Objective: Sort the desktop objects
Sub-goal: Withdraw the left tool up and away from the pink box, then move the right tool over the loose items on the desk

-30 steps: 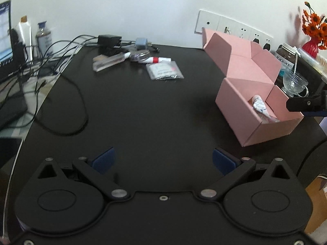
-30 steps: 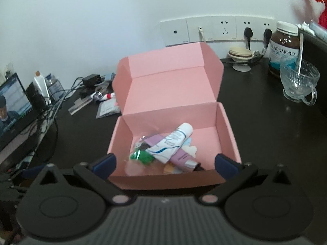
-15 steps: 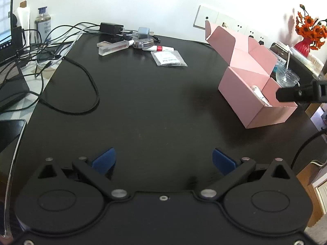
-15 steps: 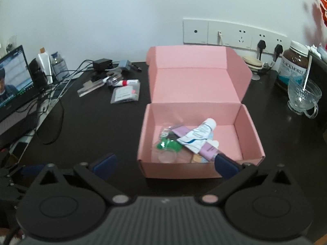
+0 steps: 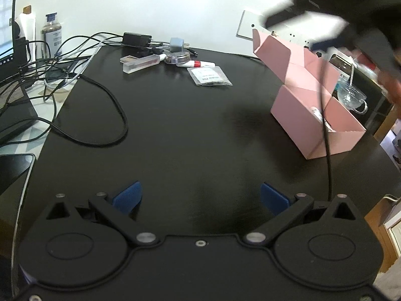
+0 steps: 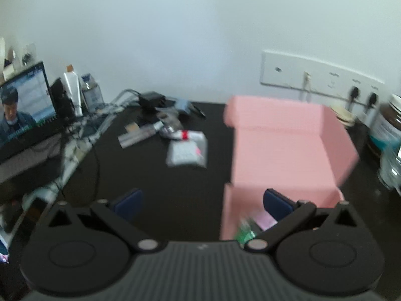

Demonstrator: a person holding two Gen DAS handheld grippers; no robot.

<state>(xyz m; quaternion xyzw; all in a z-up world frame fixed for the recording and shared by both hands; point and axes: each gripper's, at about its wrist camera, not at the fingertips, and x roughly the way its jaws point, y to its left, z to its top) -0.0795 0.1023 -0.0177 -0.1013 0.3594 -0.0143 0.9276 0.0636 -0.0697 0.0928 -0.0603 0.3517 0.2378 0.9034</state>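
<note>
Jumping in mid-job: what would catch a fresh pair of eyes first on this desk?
The open pink box on the right of the black desk, with a few items already inside. Next, the unsorted clutter near the back wall: a clear packet, a red-banded tube and a clear case. Both claws, left and right, are open and empty.

The left tool (image 5: 199, 197) is held wide apart and empty above the black desk (image 5: 175, 135). An open pink box (image 5: 313, 115) is seen at right, small items clustered near a clear packet (image 5: 210, 76).
</note>
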